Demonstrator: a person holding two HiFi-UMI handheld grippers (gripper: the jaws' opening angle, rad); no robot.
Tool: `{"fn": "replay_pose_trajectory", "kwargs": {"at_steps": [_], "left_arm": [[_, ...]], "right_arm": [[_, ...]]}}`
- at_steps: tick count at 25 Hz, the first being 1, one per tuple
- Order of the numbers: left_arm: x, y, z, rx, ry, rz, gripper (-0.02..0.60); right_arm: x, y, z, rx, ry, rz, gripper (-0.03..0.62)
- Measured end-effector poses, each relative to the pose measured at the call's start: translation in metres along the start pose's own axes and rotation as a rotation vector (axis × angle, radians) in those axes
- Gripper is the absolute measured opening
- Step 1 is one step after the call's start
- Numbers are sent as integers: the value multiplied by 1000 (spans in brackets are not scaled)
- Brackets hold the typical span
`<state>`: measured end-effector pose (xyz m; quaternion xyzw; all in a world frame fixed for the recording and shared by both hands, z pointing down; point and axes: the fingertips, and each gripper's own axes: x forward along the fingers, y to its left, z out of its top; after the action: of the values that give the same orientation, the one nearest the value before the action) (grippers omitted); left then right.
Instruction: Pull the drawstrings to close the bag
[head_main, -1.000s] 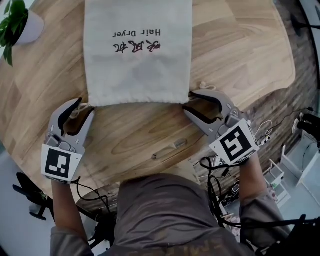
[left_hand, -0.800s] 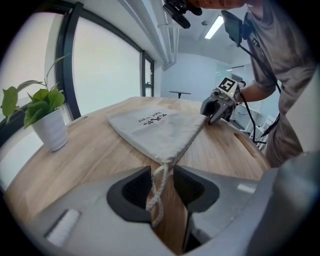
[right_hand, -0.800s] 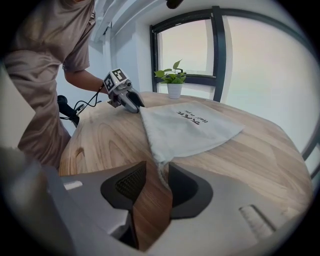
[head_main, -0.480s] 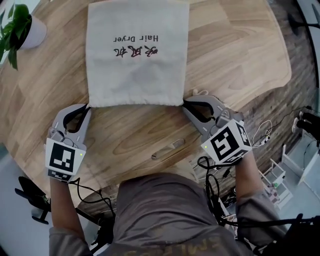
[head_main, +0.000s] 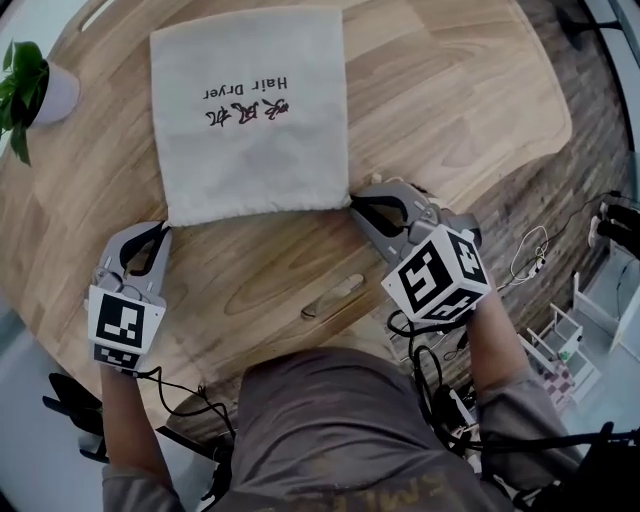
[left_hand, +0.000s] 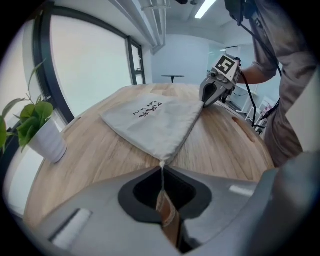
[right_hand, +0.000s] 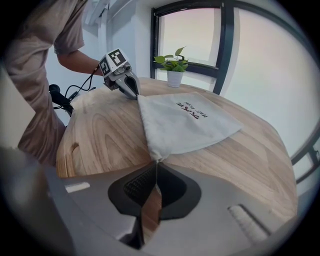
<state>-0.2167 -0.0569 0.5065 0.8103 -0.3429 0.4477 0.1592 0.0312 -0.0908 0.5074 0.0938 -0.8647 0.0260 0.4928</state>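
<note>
A cream cloth drawstring bag (head_main: 250, 110) printed "Hair Dryer" lies flat on the round wooden table (head_main: 450, 110), its mouth edge toward me. My left gripper (head_main: 160, 236) sits at the mouth's left corner, shut on the thin left drawstring (left_hand: 162, 172), which runs taut from the bag's corner (left_hand: 161, 161) into the jaws. My right gripper (head_main: 356, 206) is at the right corner, shut on the right drawstring (right_hand: 156, 172). In the left gripper view the bag (left_hand: 155, 117) stretches toward the right gripper (left_hand: 210, 95); in the right gripper view the bag (right_hand: 185, 122) stretches toward the left gripper (right_hand: 131, 89).
A potted plant (head_main: 35, 90) in a white pot stands at the table's far left. A small slot (head_main: 333, 296) is cut in the tabletop near the front edge. Cables and white racks (head_main: 560, 340) lie on the floor at the right, beyond the table's edge.
Both grippers stood open at the bag's near corners a second ago; now both are shut on the cords. The bag sits further left and further away in the head view.
</note>
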Motion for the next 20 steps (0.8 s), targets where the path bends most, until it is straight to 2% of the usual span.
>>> {"fn": "replay_pose_trajectory", "kwargs": {"at_steps": [6,11,17,20], "left_arm": [[-7,13,-12,-65,27,60,11],[-15,25,-22,-181,26,115,9],[-29,40,-35,-240,23,95,9],[-25,37,-39,-235,19,98,9]], "right_arm": [[-9,-12,-20,42,45,-32,35],[-16,-16,-31,48,67,-39,34],[-24,-20,-35,59,86,-33,34],[-25,-18,-46,72,85,-29,34]]}}
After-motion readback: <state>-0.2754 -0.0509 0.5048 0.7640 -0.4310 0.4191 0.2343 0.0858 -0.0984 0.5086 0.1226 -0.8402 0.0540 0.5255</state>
